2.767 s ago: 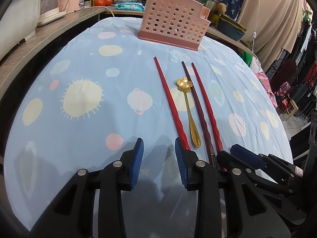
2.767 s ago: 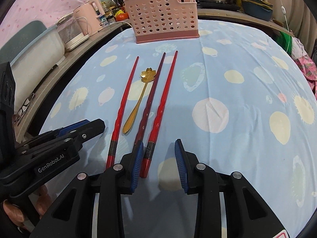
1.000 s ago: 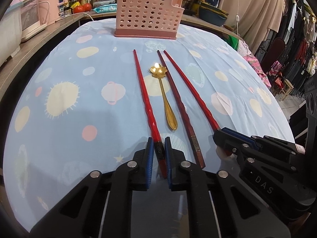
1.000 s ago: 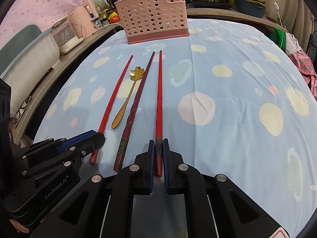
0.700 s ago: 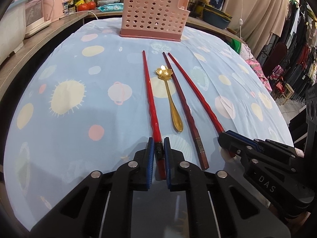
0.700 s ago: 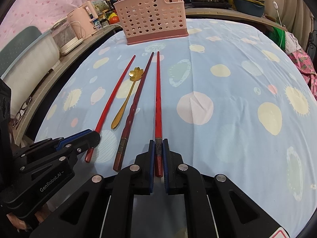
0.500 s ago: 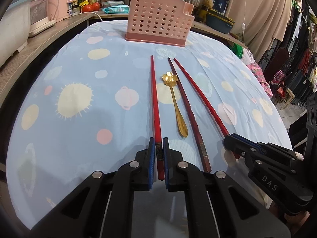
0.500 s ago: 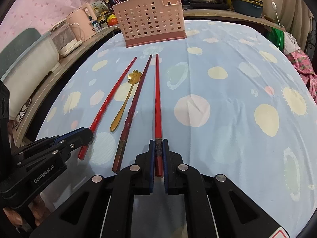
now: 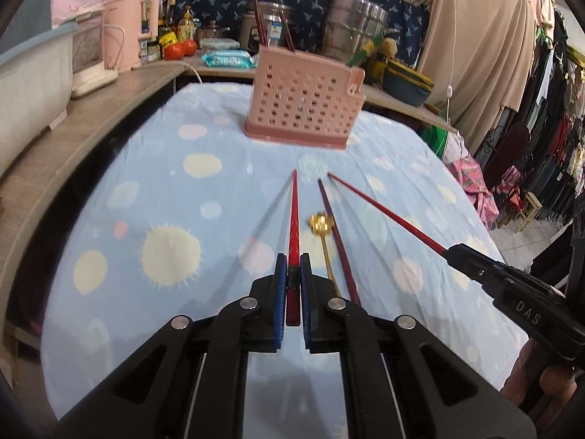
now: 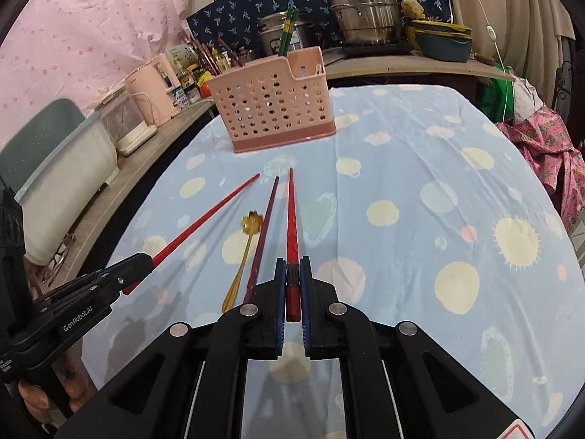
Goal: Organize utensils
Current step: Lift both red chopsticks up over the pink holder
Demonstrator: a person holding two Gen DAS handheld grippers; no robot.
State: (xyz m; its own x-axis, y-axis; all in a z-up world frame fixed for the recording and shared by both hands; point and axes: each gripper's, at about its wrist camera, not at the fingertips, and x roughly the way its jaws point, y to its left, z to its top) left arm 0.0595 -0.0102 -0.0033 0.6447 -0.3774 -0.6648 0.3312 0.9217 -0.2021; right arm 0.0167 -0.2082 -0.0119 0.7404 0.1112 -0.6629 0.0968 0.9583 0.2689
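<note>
- Grippers both working: left gripper (image 9: 290, 281) is clenching the butt end of one red chopstick (image 9: 293, 216); right gripper (image 10: 292, 281) is clenching the butt of a second red chopstick (image 10: 291, 212).
- Both sticks are riding clear of the cloth, judging by the shadow lines lying beside them on the blue tablecloth (image 10: 420, 168).
- Each stick's long axis is running straight out along its gripper's fingers, tip pointing away toward the pink utensil basket (image 9: 305, 104), which is standing at the far end of the table, well apart from the tips.
- Step in hand, as I read it: carrying the lifted pair toward the basket.
- Next move is likely calling for tipping each stick toward upright and lowering it through the basket's open top, into a compartment.
- Dark chopstick (image 10: 263, 234) and gold spoon (image 10: 243, 252) are lying on the cloth between the two held sticks, lengthwise toward the basket, not yet collected.
</note>
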